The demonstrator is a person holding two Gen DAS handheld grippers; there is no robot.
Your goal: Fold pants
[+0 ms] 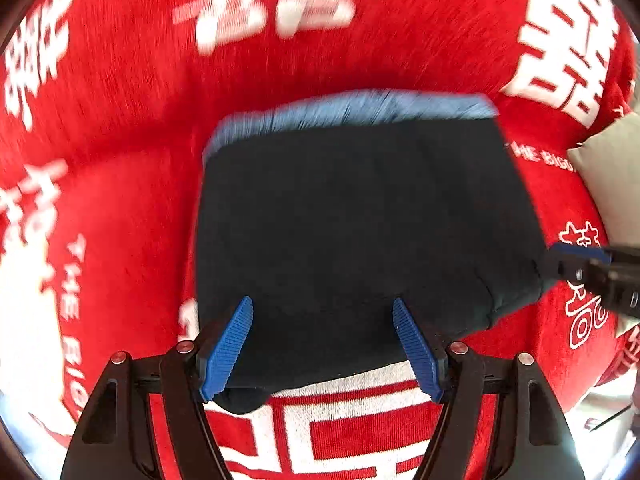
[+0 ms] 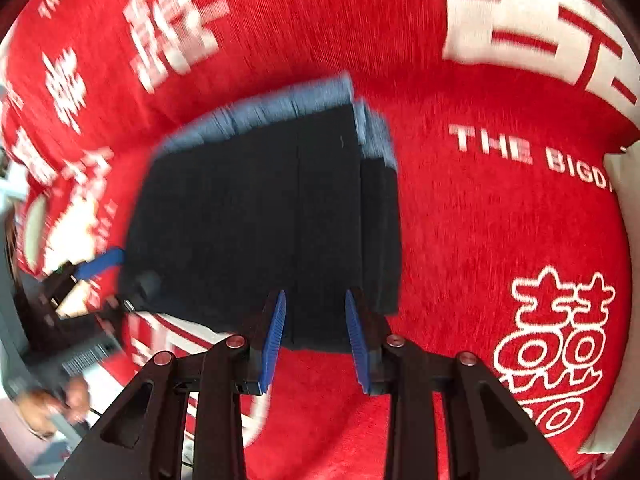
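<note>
Both tools, left (image 1: 322, 312) and right (image 2: 316, 304), hover open over seemingly folded dark pants (image 1: 360, 220); press edges flat evenly.

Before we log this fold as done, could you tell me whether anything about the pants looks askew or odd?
Mostly tidy: the dark pants lie as a compact folded block on the red blanket. One oddity: along the right edge, a lower layer sticks out past the top layer, so the edges are not flush.
</note>
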